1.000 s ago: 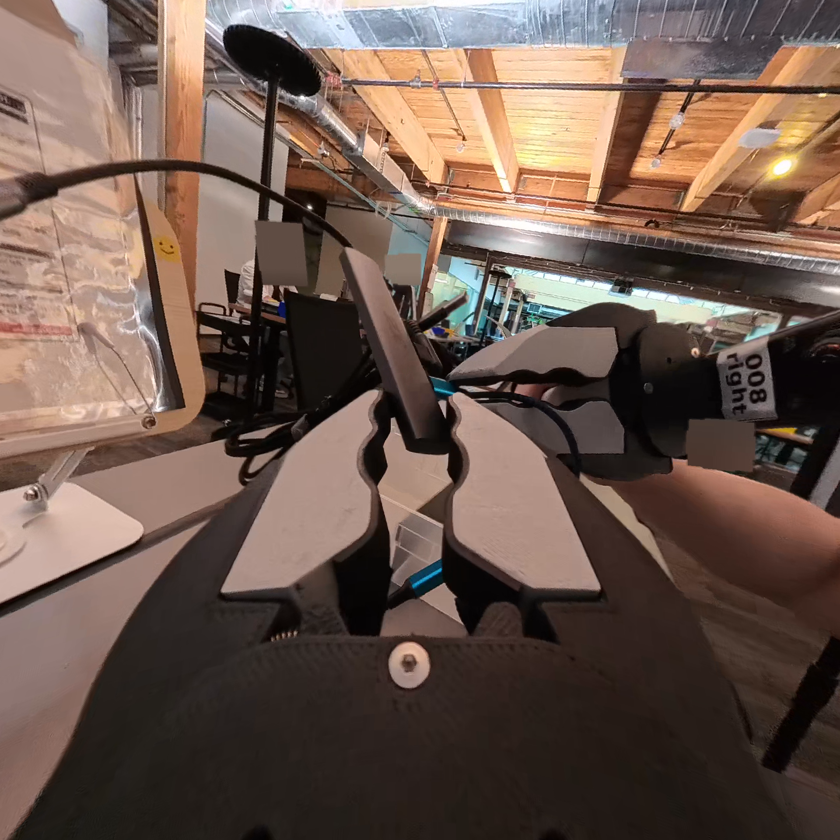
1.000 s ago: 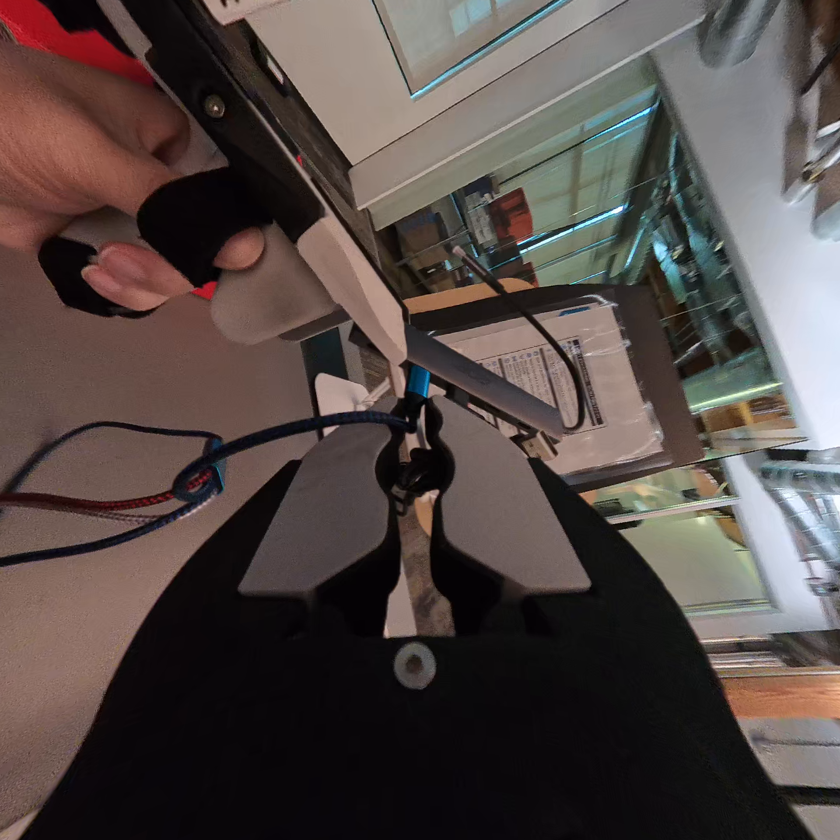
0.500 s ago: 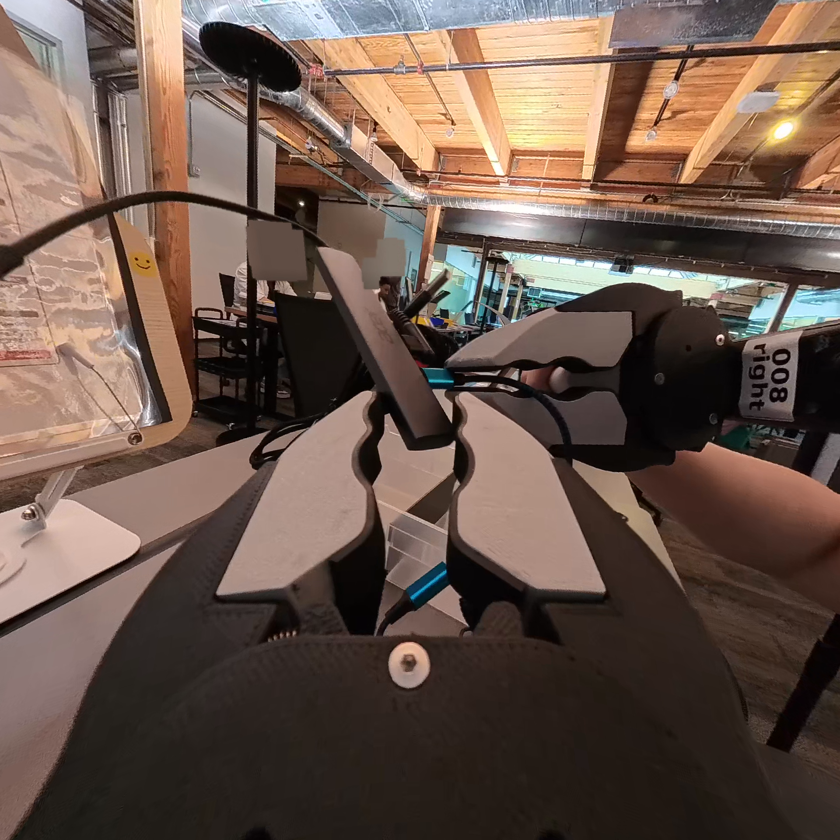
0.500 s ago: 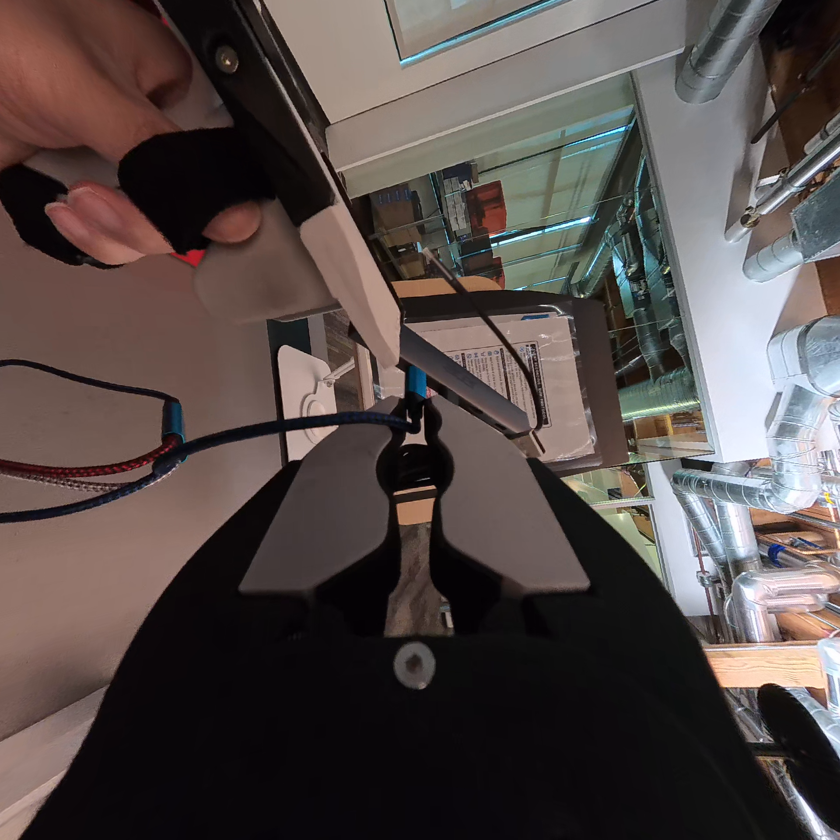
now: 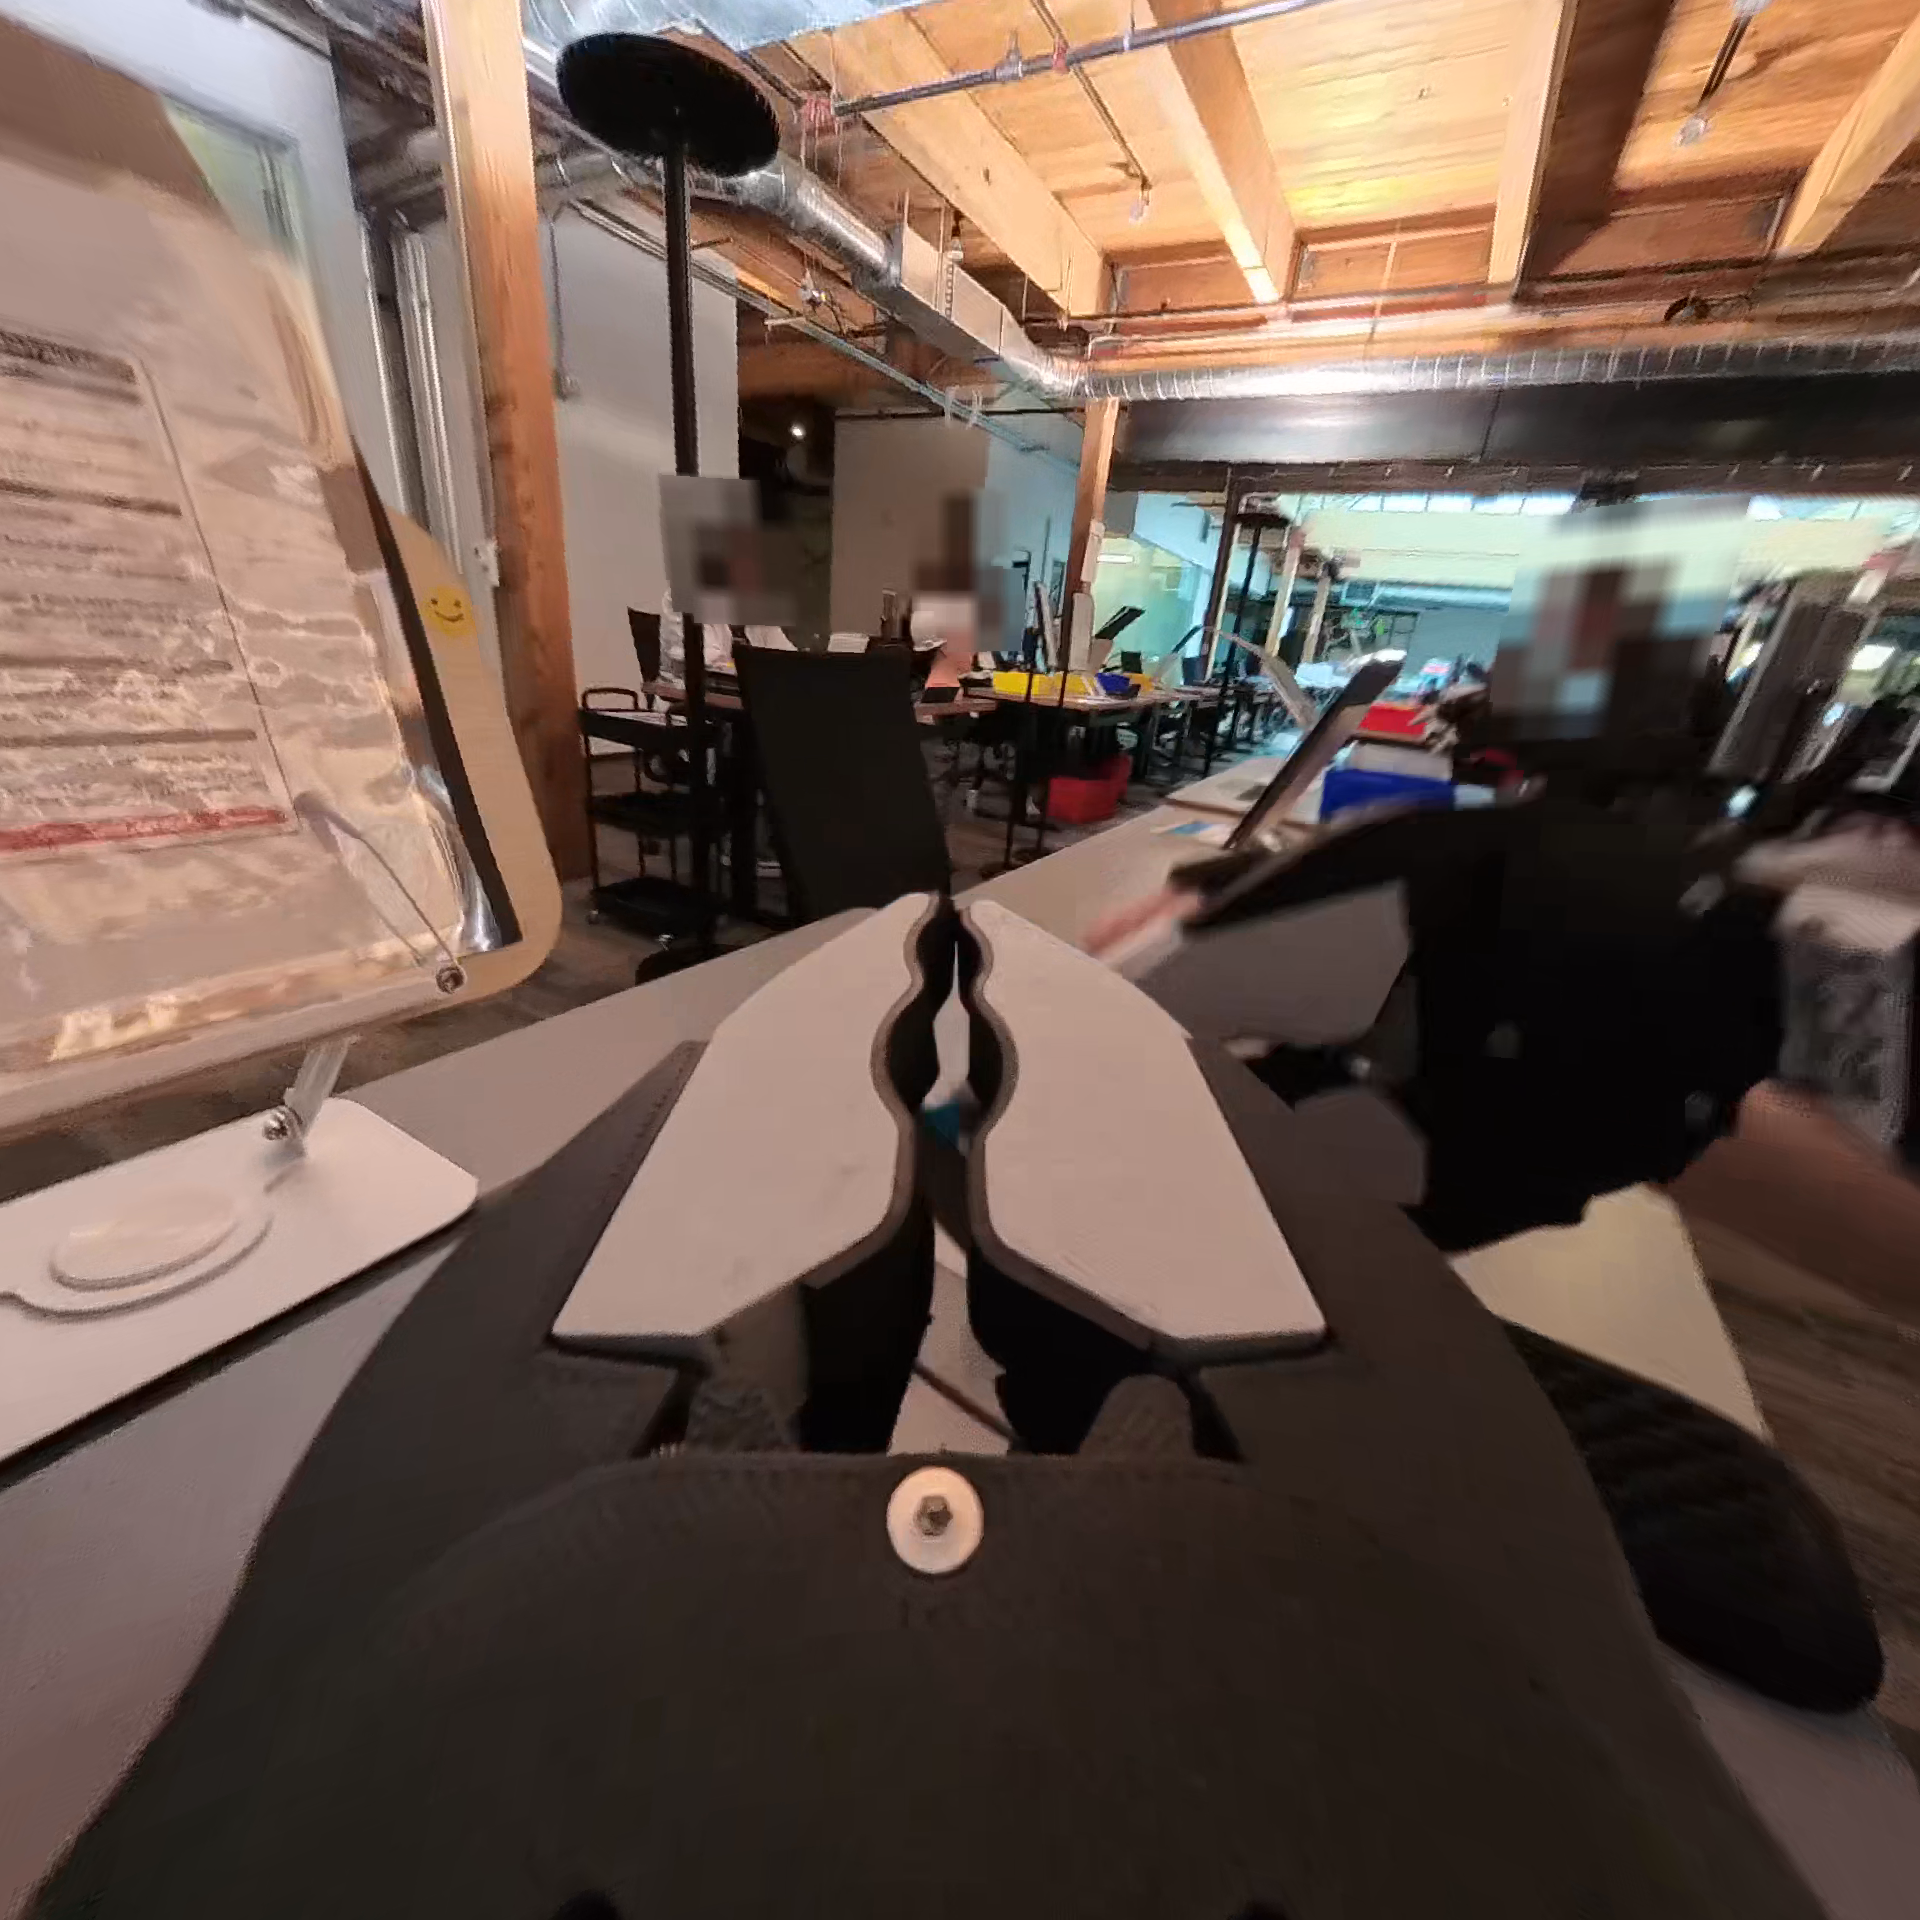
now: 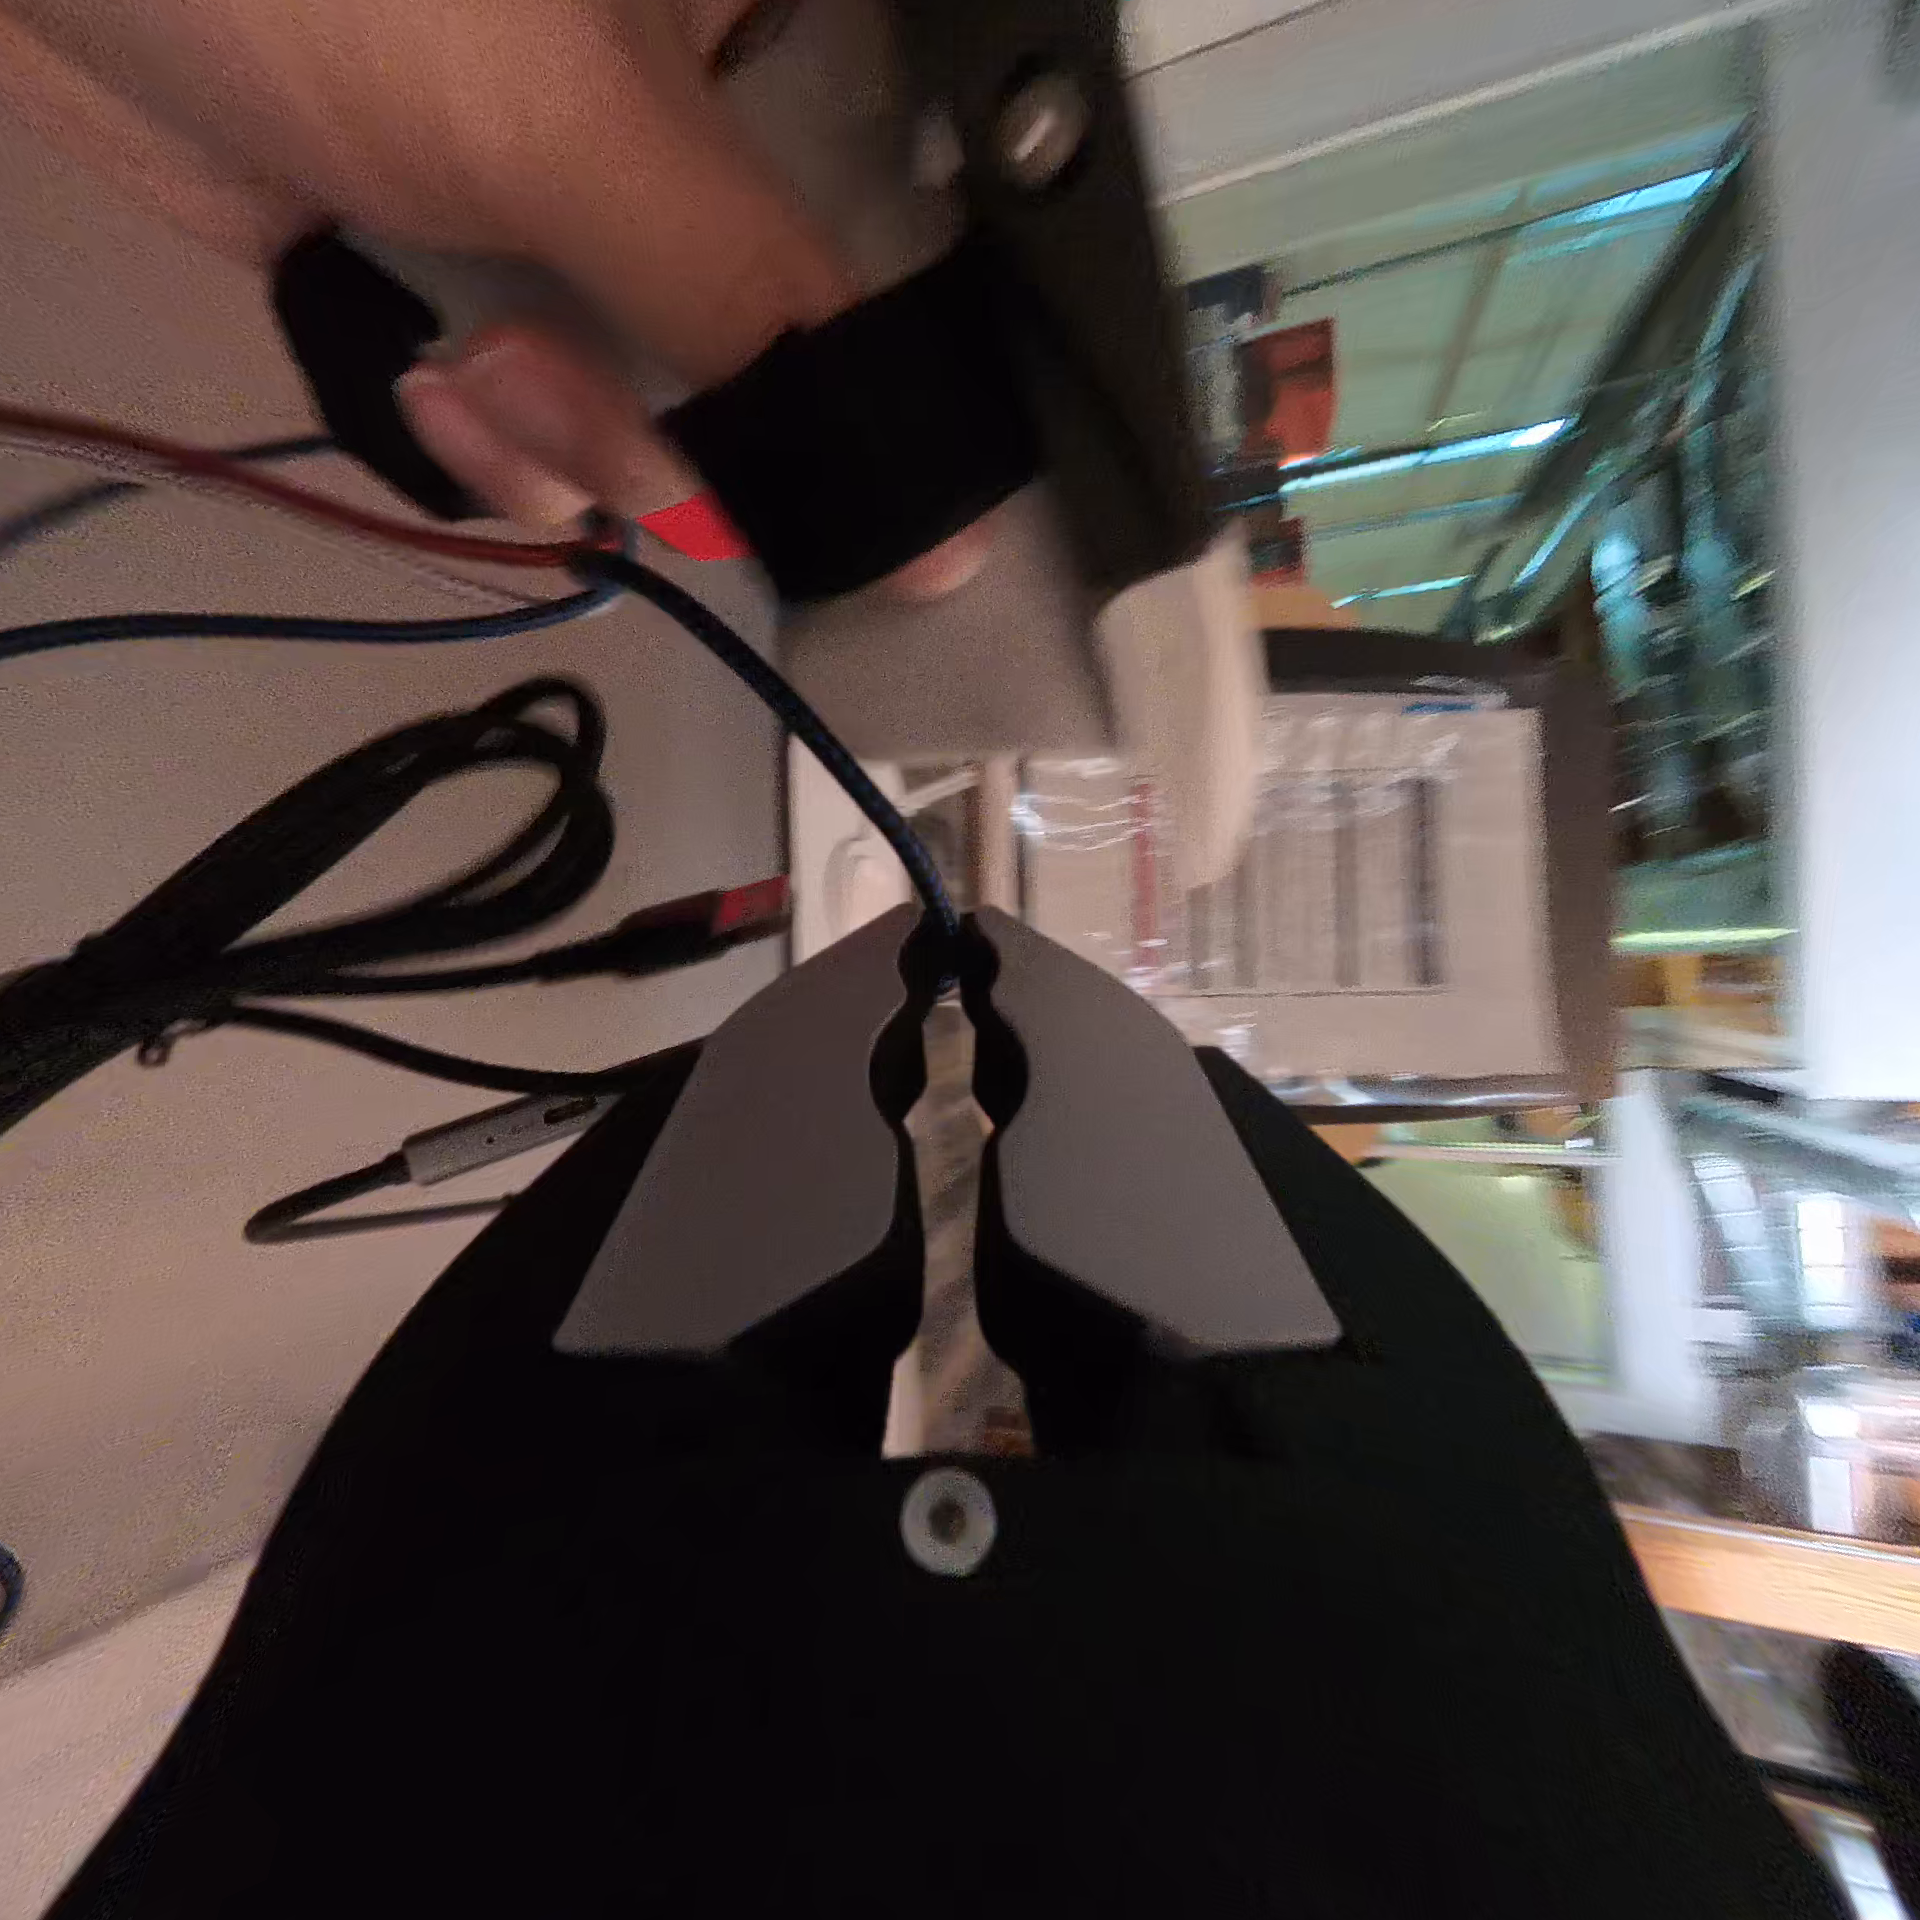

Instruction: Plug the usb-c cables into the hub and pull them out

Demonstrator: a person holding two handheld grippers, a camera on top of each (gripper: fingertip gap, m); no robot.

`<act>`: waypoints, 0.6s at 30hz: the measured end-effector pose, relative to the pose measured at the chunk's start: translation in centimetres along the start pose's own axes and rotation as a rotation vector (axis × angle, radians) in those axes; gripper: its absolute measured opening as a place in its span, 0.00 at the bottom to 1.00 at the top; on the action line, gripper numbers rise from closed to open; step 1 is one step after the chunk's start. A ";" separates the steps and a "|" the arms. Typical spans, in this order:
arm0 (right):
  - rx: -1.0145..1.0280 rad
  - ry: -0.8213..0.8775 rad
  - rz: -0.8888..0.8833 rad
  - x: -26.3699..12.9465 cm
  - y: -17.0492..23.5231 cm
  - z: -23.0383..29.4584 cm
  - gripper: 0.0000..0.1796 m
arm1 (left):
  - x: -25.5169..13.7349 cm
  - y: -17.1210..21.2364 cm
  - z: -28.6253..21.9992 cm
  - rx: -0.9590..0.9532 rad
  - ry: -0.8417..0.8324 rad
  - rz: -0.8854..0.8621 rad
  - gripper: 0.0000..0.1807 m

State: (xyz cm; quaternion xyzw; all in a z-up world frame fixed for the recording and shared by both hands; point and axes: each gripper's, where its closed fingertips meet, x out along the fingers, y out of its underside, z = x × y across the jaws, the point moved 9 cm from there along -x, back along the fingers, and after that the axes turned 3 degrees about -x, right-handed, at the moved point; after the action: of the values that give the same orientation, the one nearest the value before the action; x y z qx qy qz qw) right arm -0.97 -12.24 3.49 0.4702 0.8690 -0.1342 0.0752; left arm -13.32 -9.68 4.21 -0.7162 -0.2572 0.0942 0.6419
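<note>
My left gripper (image 5: 951, 920) is shut with nothing between its tips. A slim grey bar with a thin black lead, which looks like the hub (image 6: 499, 1138), lies on the table at the left of the right wrist view, partly behind my right gripper's body. My right gripper (image 6: 940, 940) is shut on the dark blue braided cable (image 6: 790, 717), which runs up and left from its tips; the plug is hidden. In the left wrist view my right gripper (image 5: 1195, 914) is blurred at the right. The left gripper's fingers (image 6: 1174, 707) and the hand holding it fill the top of the right wrist view.
A document stand (image 5: 208, 727) on a white base (image 5: 208, 1236) stands at the left of the grey table (image 5: 582, 1049). A black cable bundle (image 6: 312, 883), a red-plug cable (image 6: 727, 914) and a red cable (image 6: 312, 499) lie on the table. A black chair (image 5: 842, 769) stands beyond the far edge. Left tips to right tips: about 5 cm.
My left gripper has let go of the hub and closed empty. The blue cable is out of the hub and still in my right gripper. Both views have swung and are blurred.
</note>
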 end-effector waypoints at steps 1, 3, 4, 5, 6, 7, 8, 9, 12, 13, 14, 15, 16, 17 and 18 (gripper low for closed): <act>0.049 -0.035 0.014 0.6 0.4 0.9 0.02 | -0.3 -0.4 0.6 -0.049 0.012 0.000 0.00; 0.127 -0.077 0.040 1.4 1.3 2.3 0.02 | -0.7 -1.1 1.6 -0.128 0.046 0.028 0.00; 0.175 -0.101 0.027 1.7 1.5 2.9 0.02 | -0.9 -1.3 2.1 -0.153 0.048 0.049 0.01; 0.223 -0.126 0.017 2.1 1.7 3.4 0.02 | -1.0 -1.5 2.5 -0.168 0.050 0.064 0.03; 0.269 -0.155 0.023 2.5 1.8 3.9 0.02 | -1.1 -1.6 2.9 -0.180 0.047 0.075 0.03; 0.307 -0.179 0.036 2.9 2.0 4.4 0.02 | -1.2 -1.6 3.3 -0.193 0.035 0.089 0.04; 0.346 -0.199 0.039 3.2 2.0 4.7 0.03 | -1.3 -1.6 3.6 -0.208 0.026 0.103 0.05; 0.385 -0.229 0.035 3.5 2.0 5.1 0.04 | -1.3 -1.5 3.9 -0.225 0.031 0.112 0.06; 0.463 -0.335 0.079 4.5 2.4 6.5 0.08 | -1.2 -1.1 4.5 -0.267 0.036 0.145 0.06; 0.480 -0.348 0.114 4.7 2.8 6.8 0.08 | -1.2 -0.9 4.7 -0.274 0.032 0.168 0.06; 0.505 -0.345 0.149 4.8 3.1 6.9 0.08 | -1.1 -0.7 4.9 -0.276 0.027 0.193 0.06; 0.548 -0.337 0.183 4.6 3.5 6.8 0.09 | -1.0 -0.4 5.1 -0.277 0.015 0.223 0.06; 0.610 -0.312 0.214 4.3 3.9 6.5 0.10 | -0.8 0.0 5.3 -0.276 -0.003 0.257 0.07; 0.686 -0.280 0.230 3.9 4.1 6.2 0.12 | -0.7 0.4 5.5 -0.275 -0.022 0.292 0.08; 0.774 -0.254 0.245 3.5 4.4 6.0 0.12 | -0.5 0.8 5.6 -0.277 -0.037 0.332 0.09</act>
State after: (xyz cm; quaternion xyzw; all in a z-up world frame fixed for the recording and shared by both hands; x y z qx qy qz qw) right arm 0.81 -8.98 -3.83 0.5434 0.6760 -0.4975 0.0150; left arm -16.18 -5.05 2.45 -0.8281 -0.1581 0.1758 0.5083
